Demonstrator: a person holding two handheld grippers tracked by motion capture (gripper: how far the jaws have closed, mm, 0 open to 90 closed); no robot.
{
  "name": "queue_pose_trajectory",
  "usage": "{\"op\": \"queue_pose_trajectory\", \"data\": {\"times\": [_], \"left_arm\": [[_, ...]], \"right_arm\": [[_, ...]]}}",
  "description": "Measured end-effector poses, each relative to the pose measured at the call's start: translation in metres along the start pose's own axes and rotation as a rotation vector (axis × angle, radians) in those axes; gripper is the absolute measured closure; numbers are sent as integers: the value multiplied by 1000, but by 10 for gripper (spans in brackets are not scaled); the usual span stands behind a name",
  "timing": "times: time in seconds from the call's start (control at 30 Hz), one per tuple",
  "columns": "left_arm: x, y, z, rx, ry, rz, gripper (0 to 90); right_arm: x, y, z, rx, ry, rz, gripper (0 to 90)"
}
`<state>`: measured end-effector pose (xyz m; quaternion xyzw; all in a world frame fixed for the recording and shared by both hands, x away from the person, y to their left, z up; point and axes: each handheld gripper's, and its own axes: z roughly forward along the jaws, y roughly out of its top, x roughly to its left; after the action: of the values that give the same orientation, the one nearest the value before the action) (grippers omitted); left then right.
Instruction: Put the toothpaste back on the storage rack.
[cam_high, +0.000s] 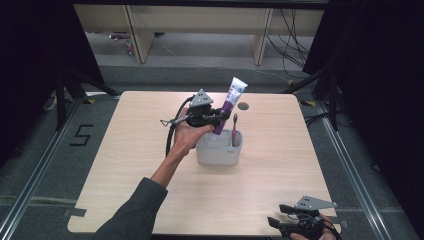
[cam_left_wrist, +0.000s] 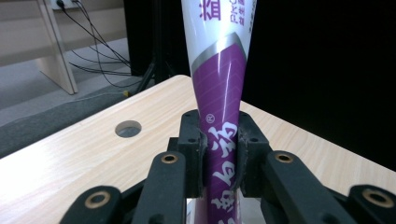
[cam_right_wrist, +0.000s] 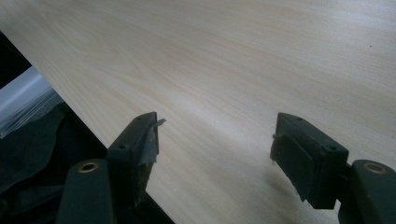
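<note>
A purple and white toothpaste tube (cam_high: 229, 104) stands tilted over a white holder (cam_high: 220, 148) near the table's middle. My left gripper (cam_high: 220, 117) is shut on the tube's purple lower part, and the left gripper view shows the tube (cam_left_wrist: 219, 116) pinched between both pads. The tube's lower end dips into the holder. A pink toothbrush (cam_high: 234, 128) stands upright in the holder's right side. My right gripper (cam_high: 274, 221) rests at the table's front right edge. Its jaws stand open over bare wood (cam_right_wrist: 215, 140), with nothing between them.
The wooden table (cam_high: 150, 180) has a round cable hole (cam_high: 243, 106) behind the holder. Black stands and cables ring the table on the floor. A wooden bench stands at the back. A person's left forearm reaches in from the bottom left.
</note>
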<state>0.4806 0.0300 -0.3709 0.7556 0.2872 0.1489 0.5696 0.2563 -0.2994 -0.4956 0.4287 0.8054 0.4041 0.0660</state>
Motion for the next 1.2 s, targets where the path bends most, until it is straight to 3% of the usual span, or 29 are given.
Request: {"op": "queue_pose_trajectory", "data": {"times": [0.67,0.73,0.77,0.83,0.97,1.0,1.07,1.2], "left_arm": [[8,-29,8,-22,-14,-43,753],[9,-33,7,-23,-19,-47,752],[10,-34,7,-25,-24,-53,752],[10,-38,7,-26,-18,-52,752],[11,-43,6,-16,-18,-48,751],[11,-44,6,-11,-18,-48,751],[12,-47,6,-6,-15,-53,751],[11,-51,7,3,-15,-52,751]], "right_arm": [[-1,-2,-1,2,1,-5,319],[0,-2,-1,6,7,14,319],[-1,-2,-1,2,-1,-5,319],[1,-2,-1,7,7,16,319],[-1,-2,-1,3,-2,-4,319],[1,-2,-1,9,5,17,319],[-1,-2,-1,4,-4,-7,319],[1,-2,-1,9,7,15,319]]}}
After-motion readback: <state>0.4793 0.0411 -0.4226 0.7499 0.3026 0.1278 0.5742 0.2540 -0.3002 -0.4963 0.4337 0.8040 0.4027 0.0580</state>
